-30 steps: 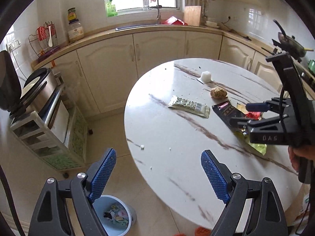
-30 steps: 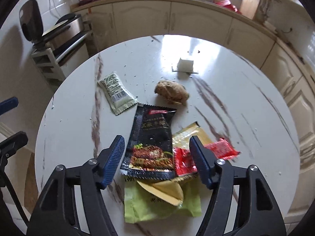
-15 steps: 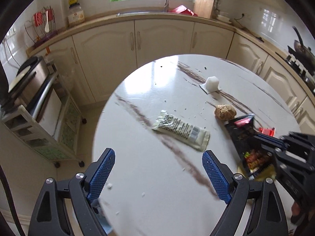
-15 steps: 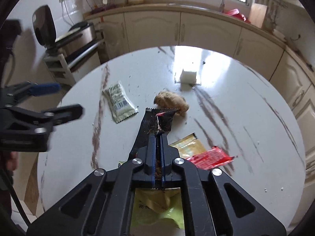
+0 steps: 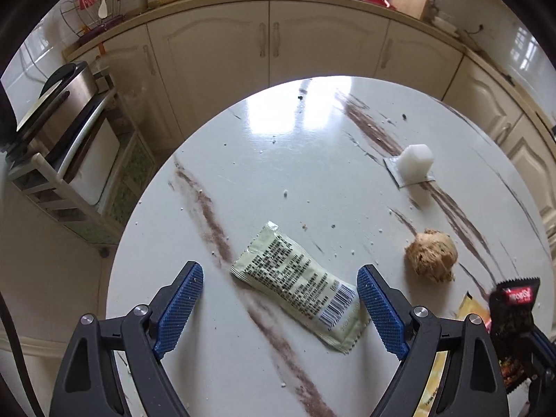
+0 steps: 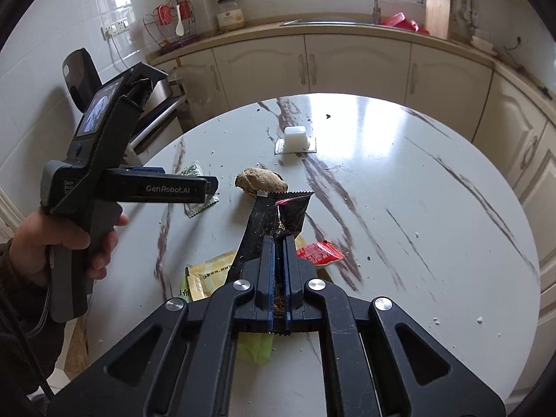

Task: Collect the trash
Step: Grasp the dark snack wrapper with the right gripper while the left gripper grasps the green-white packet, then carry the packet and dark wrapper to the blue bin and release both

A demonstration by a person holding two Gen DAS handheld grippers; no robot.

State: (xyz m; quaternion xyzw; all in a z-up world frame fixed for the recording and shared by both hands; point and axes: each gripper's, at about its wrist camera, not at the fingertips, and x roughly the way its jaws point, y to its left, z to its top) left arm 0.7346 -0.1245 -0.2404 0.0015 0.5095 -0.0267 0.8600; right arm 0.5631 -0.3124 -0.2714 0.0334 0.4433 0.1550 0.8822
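The left hand-held gripper [image 5: 278,307] hangs above the round marble surface [image 5: 312,146] with its blue pads spread wide, and the pale green sachet [image 5: 299,286] lies flat directly between and just beyond them. The sachet's long axis runs on a diagonal from upper left to lower right in the left wrist view, its barcode end just beside the right-side pad, so the pads would seem to meet it more nearly end to end than across its narrow width; a roll of the wrist looks needed before closing. This gripper is plainly the nearer one to the sachet.

The right hand-held gripper [image 6: 278,260] has its pads pressed together on the black snack wrapper [image 6: 278,219], which sticks up ahead of the fingers, clear of the surface. Under and beside it lie a yellow packet [image 6: 208,272], a red packet [image 6: 318,252] and a green wrapper [image 6: 255,347].

Farther off sit a brown crumbly lump [image 5: 431,255] and a small white plastic cup [image 5: 415,161] on its peeled lid; whether anything is in the cup cannot be told. No bin shows in either view.
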